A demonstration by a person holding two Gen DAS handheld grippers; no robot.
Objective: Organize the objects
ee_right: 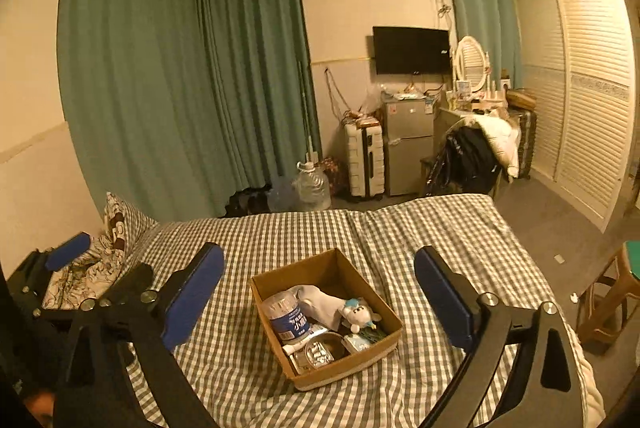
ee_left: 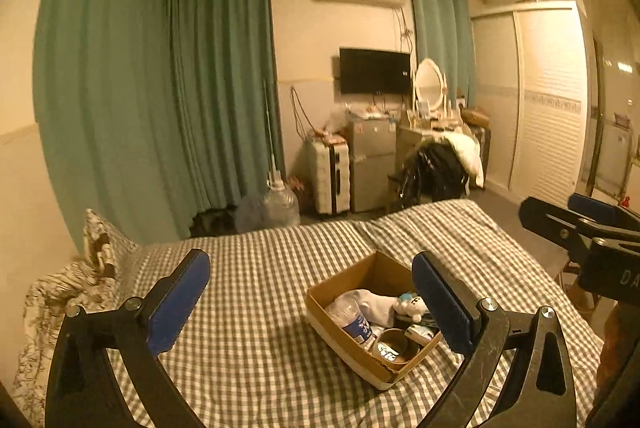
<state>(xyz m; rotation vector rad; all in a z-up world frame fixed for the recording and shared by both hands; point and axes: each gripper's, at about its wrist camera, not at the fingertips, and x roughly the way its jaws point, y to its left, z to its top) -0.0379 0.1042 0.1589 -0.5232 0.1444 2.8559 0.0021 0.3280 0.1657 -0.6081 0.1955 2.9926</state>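
Left gripper: jaws wide, empty | Right gripper: jaws wide, empty | Item: open brown cardboard box on checked bedspread, ahead between right jaws, holding clear plastic bottle, white plush toy, metal tin | Step: likely approach | Next: descend, narrow onto one item.

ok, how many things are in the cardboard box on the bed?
6 visible in the open brown cardboard box: clear plastic bottle with blue label, white cloth, small white plush toy, round metal tin, small packet, white tube. More may be hidden underneath.
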